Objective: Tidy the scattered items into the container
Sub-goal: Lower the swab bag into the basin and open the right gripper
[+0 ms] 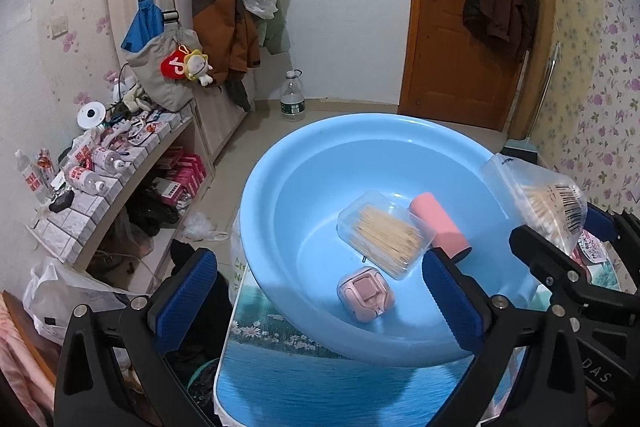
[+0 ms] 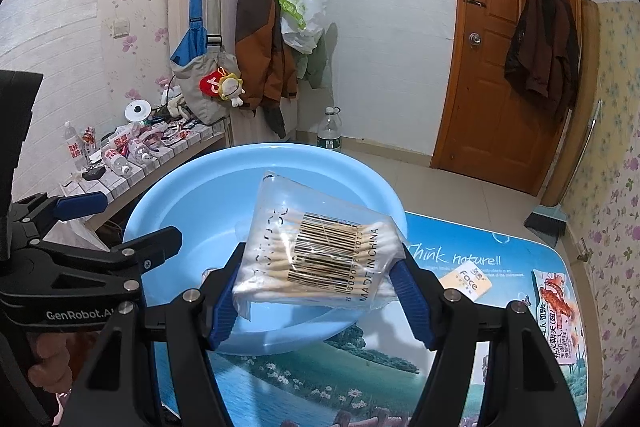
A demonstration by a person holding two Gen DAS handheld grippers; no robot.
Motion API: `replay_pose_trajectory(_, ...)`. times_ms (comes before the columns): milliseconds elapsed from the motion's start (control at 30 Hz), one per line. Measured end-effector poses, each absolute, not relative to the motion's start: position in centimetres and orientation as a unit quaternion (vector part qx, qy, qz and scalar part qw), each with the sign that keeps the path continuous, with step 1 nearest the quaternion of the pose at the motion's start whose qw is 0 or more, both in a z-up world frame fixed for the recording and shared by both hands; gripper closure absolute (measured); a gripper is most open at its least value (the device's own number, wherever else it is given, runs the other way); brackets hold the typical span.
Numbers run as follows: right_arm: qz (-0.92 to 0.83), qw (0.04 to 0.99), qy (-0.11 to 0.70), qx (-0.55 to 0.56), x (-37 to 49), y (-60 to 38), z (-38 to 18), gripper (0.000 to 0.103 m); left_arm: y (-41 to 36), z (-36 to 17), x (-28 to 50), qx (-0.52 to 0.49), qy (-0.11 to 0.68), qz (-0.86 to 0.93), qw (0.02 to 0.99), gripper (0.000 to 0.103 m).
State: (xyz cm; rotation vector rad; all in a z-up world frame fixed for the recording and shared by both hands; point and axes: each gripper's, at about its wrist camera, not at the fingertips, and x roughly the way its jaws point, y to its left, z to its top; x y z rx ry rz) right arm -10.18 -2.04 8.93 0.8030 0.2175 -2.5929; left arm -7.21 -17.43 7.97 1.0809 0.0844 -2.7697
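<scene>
**Right gripper pinches the swab bag above the basin; left gripper stands wide**

Right gripper (image 2: 320,291) pinches a clear plastic bag of wooden-stemmed cotton swabs (image 2: 320,251) between its blue pads, one pad on each side of the bag, the barcode label facing the camera. Just beyond and below its fingertips lies the round light-blue plastic basin (image 2: 192,195), so the bag hangs over the basin's near rim. To the right of this gripper, on the table's printed lake-and-meadow cover (image 2: 460,311), lie a small orange-and-white "Face" packet (image 2: 466,283) and, further right, a snack sachet with a red crayfish picture (image 2: 554,311), both outside the basin.

Left gripper (image 1: 320,299) has its jaws spread wide with nothing between them; its blue pads (image 1: 184,299) stand on either side of the basin's near edge without touching it. Ahead of its fingertips, inside the basin, rest a clear rectangular box of toothpicks (image 1: 386,233), a pink cylindrical roll (image 1: 440,223) touching the box on the far right, and a small pink earbud case (image 1: 366,293) nearer the gripper. To the right of its right finger, the swab bag shows above the basin rim. Part of a hand (image 2: 50,363) grips the left gripper's handle.
</scene>
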Motion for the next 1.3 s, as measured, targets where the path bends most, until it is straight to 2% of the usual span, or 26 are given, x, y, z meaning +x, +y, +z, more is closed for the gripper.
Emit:
replay_pose_trajectory(433,-0.929,0.207,0.084,0.296,-11.0,-2.6,8.7,0.033,-18.1,8.0,-7.0,0.364,0.024,-0.926,0.094,0.0)
replay_pose_trajectory(767,-0.921,0.215,0.102,0.308,-13.0,-4.7,7.9,0.033,-18.7,8.1,-6.5,0.364,0.03,-0.929,0.066,0.0)
replay_pose_trajectory(967,-0.915,0.212,0.092,0.33,-14.4,-5.3,7.3,0.033,-18.2,7.8,-6.8,0.38,0.004,-0.921,0.087,0.0)
replay_pose_trajectory(1300,-0.907,0.214,0.092,0.35,-15.6,-6.3,6.9,0.032,-19.2,6.9,-7.8,0.427,0.026,-0.898,0.103,0.0)
